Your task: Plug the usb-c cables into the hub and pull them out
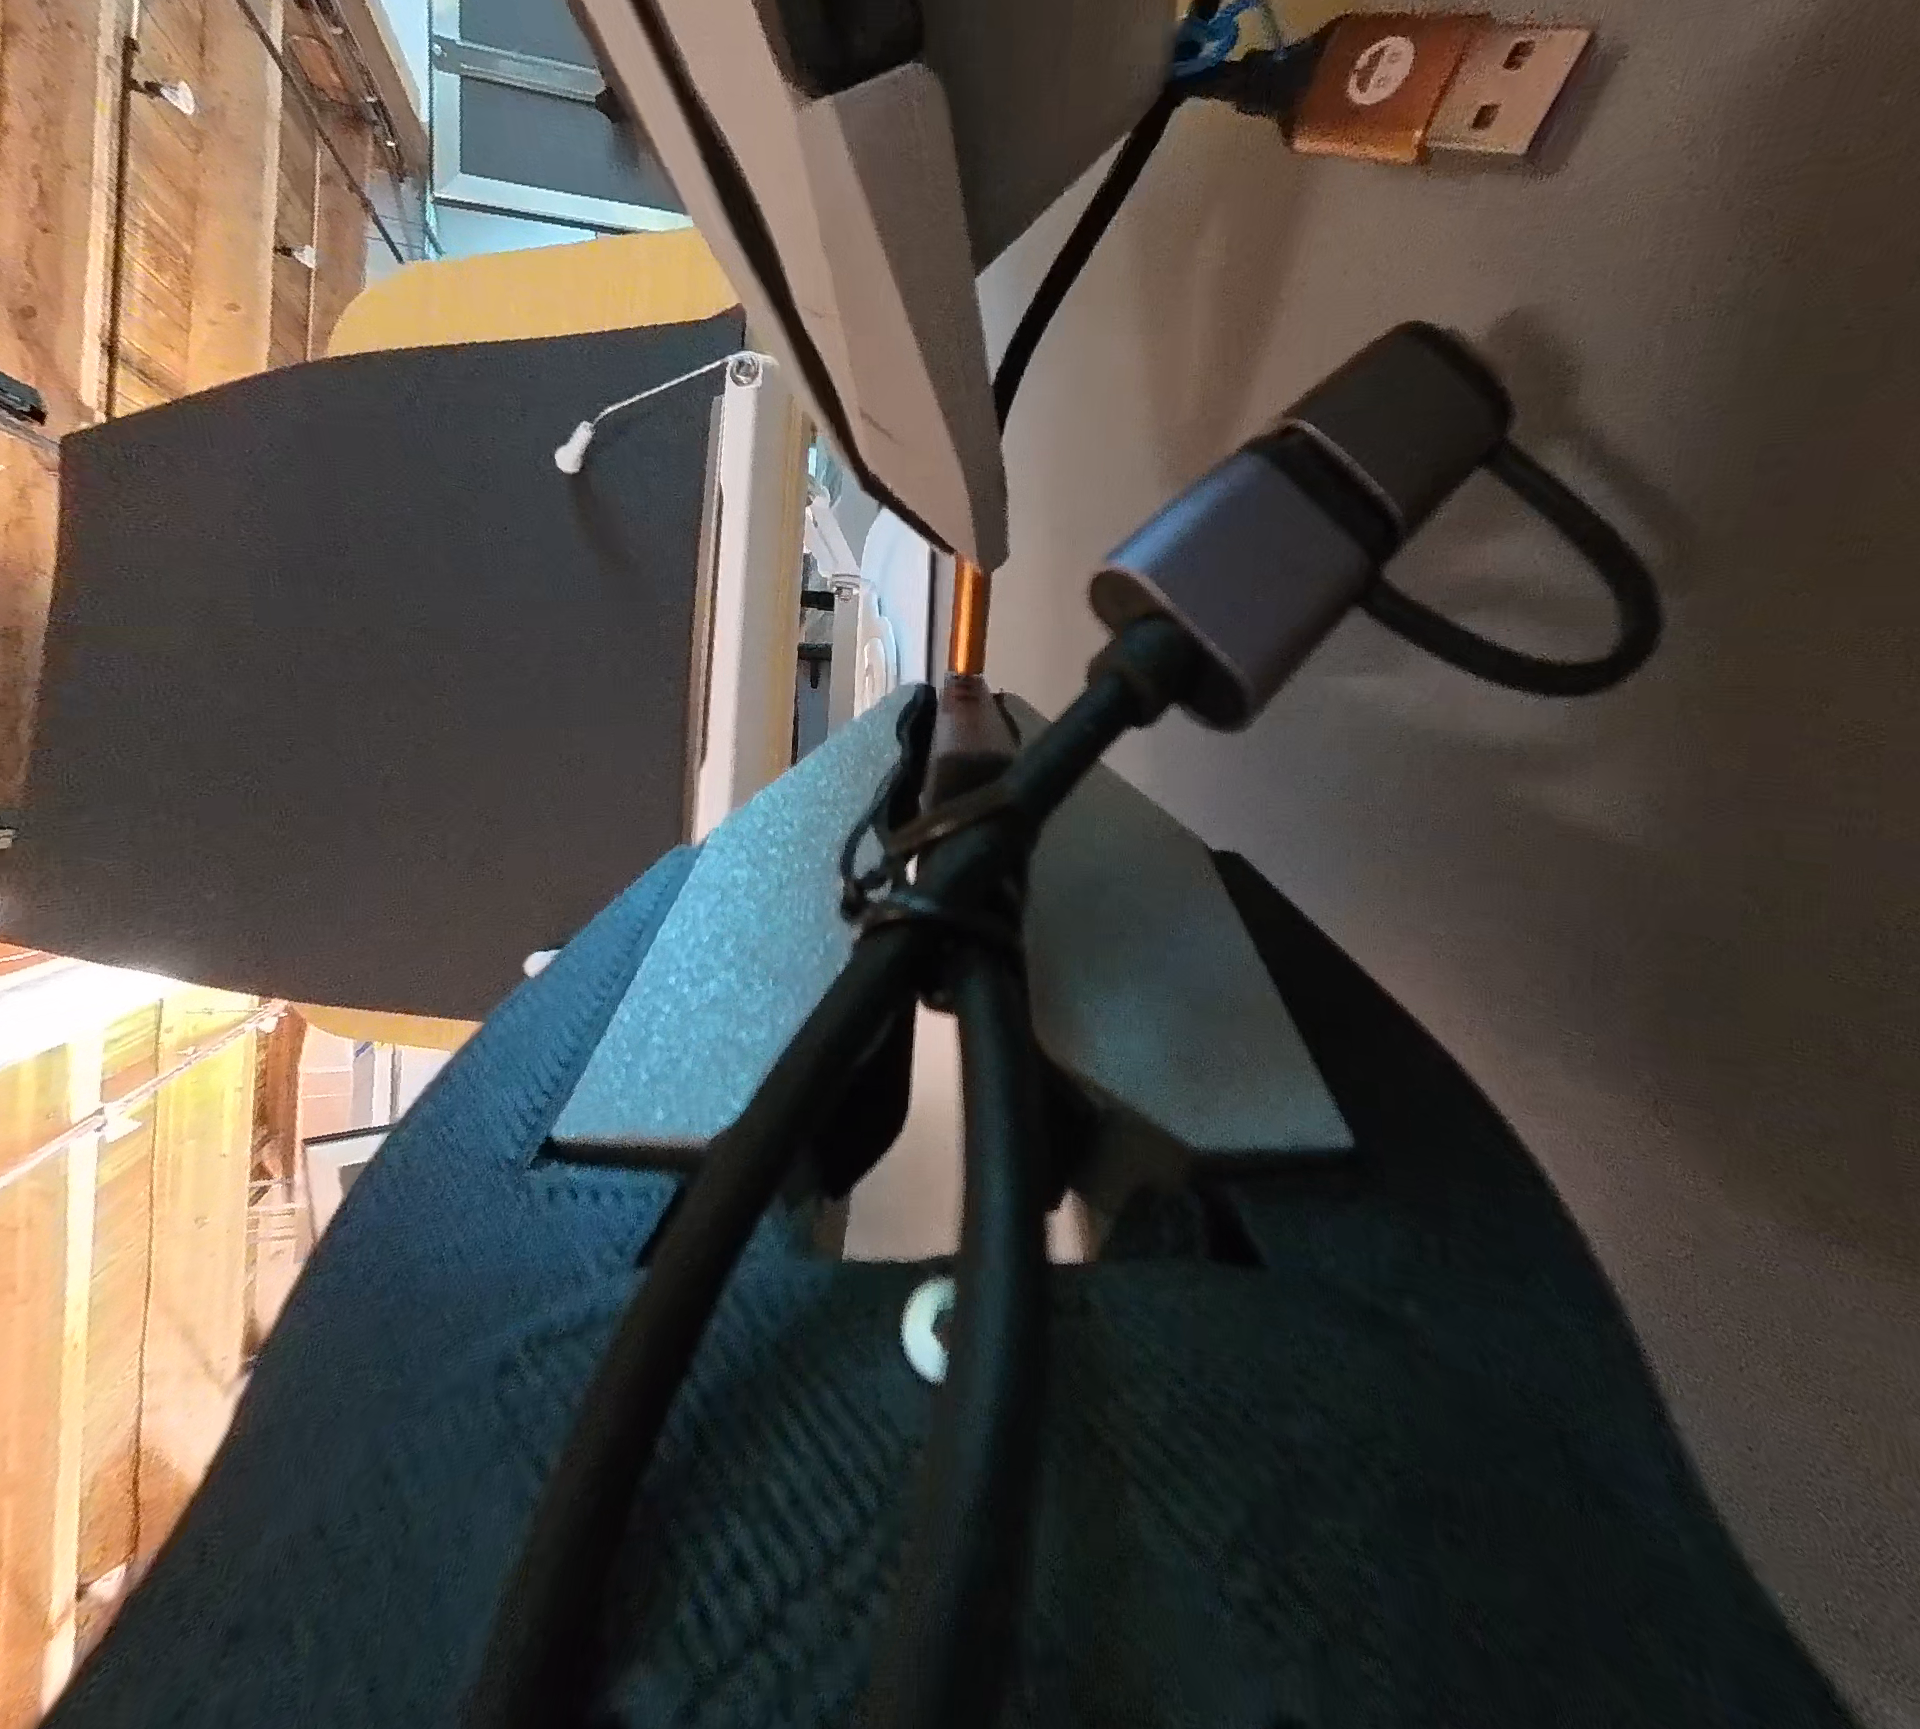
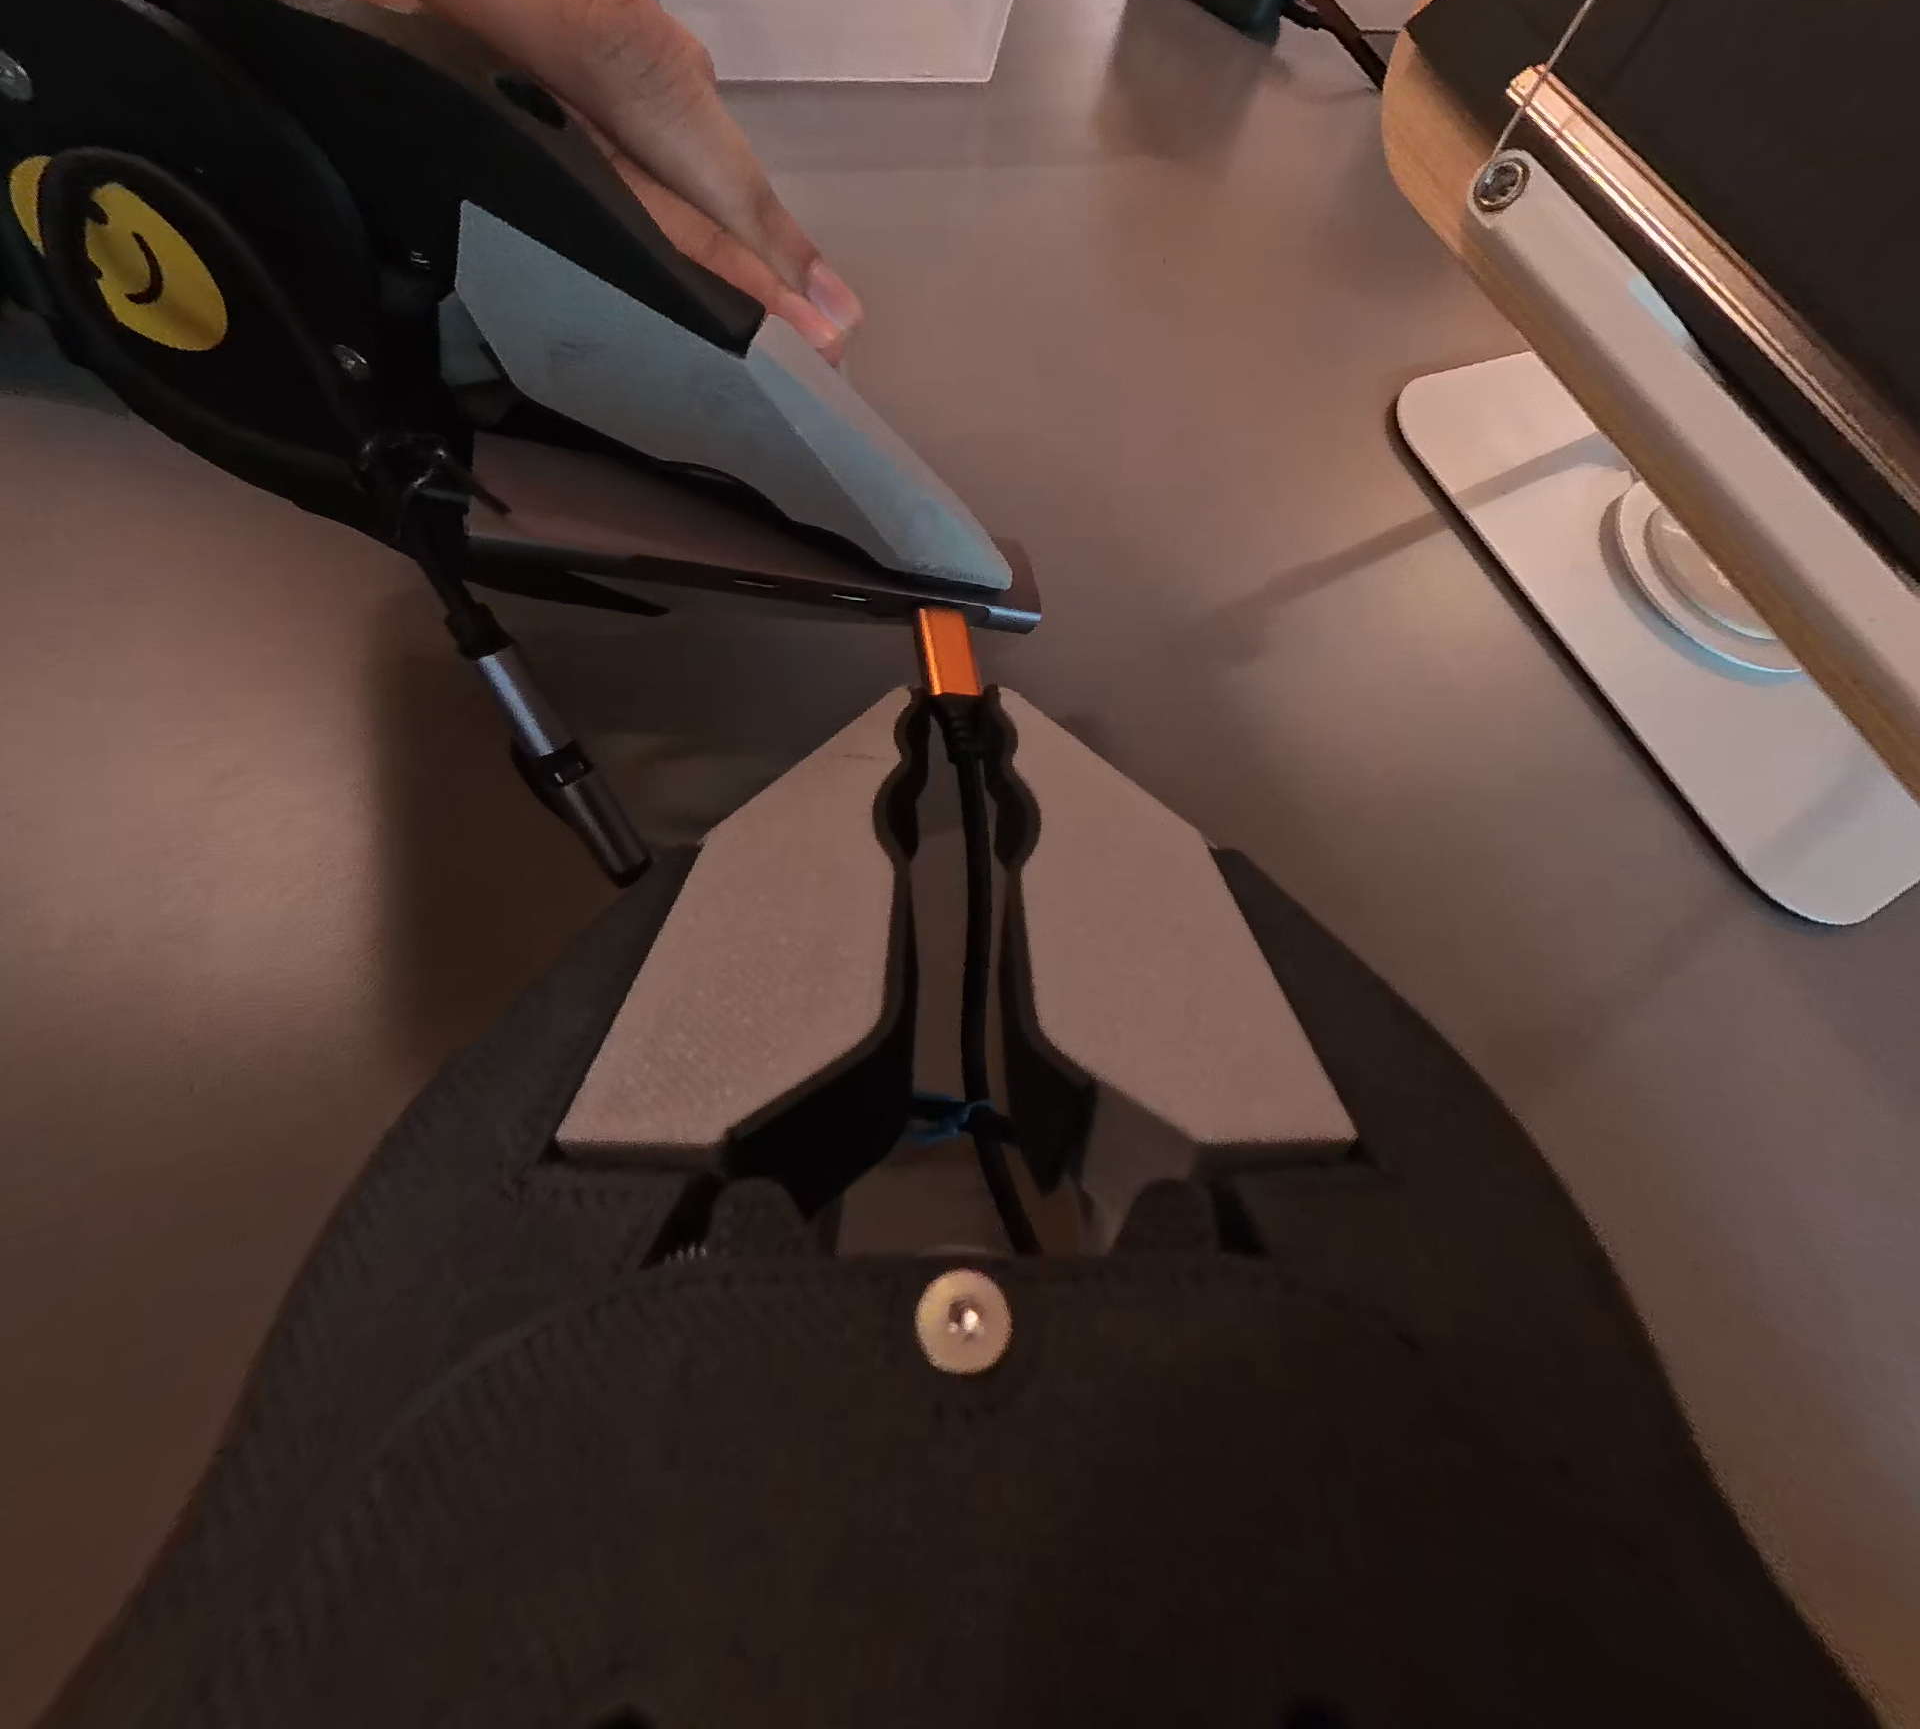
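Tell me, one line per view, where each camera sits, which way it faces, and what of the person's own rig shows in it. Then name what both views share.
Left wrist view: sits on the left gripper, rolled sideways so the grey table stands at right; its own fingers are closed on the hub, and the other gripper's finger enters from above.
Right wrist view: sits on the right gripper, looking across the table; its fingers are shut on the orange plug, with the left gripper and a hand at upper left.
Shared: the orange plug, the hub and the monitor stand.
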The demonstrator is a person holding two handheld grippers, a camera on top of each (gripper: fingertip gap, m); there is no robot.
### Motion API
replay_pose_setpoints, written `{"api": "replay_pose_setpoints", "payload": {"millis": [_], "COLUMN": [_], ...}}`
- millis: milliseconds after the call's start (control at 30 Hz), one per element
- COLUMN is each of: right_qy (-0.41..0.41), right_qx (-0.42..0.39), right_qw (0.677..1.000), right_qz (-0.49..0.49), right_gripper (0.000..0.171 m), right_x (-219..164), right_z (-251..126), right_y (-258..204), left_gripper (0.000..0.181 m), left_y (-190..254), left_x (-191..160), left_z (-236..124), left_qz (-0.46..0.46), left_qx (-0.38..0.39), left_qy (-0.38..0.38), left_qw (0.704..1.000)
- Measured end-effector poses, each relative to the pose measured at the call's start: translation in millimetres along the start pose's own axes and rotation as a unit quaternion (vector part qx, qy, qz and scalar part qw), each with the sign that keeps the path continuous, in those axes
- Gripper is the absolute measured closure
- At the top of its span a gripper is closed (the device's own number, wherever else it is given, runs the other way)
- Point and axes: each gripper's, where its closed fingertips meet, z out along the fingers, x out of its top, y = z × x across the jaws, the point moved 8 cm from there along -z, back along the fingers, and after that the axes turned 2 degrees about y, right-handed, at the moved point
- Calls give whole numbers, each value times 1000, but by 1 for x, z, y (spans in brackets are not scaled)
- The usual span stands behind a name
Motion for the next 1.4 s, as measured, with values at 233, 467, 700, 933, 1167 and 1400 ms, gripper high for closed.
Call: {"api": "replay_pose_setpoints", "payload": {"millis": [233,467,700,933,1167,1400], "right_qy": [45,133,166,209,184,173], "right_qx": [-6,-118,-146,70,85,35], "right_qw": [999,984,973,970,978,983], "right_qz": [20,24,65,103,51,45], "right_gripper": [163,158,150,141,171,167], "right_x": [6,20,15,23,27,26], "right_z": [-7,-42,-55,-39,-24,-30], "right_y": [7,27,38,10,-10,-1], "left_gripper": [173,174,174,174,174,166], "left_y": [-10,-30,-47,-51,-37,-43], "left_x": [-5,-29,-28,-16,-9,-18], "left_z": [2,1,-15,-25,-16,-14], "left_qz": [-133,-428,-529,-558,-555,-596], "left_qx": [-24,-103,-149,-204,-237,-225], "left_qy": [43,121,268,353,312,307], "left_qw": [990,890,792,722,734,707]}}
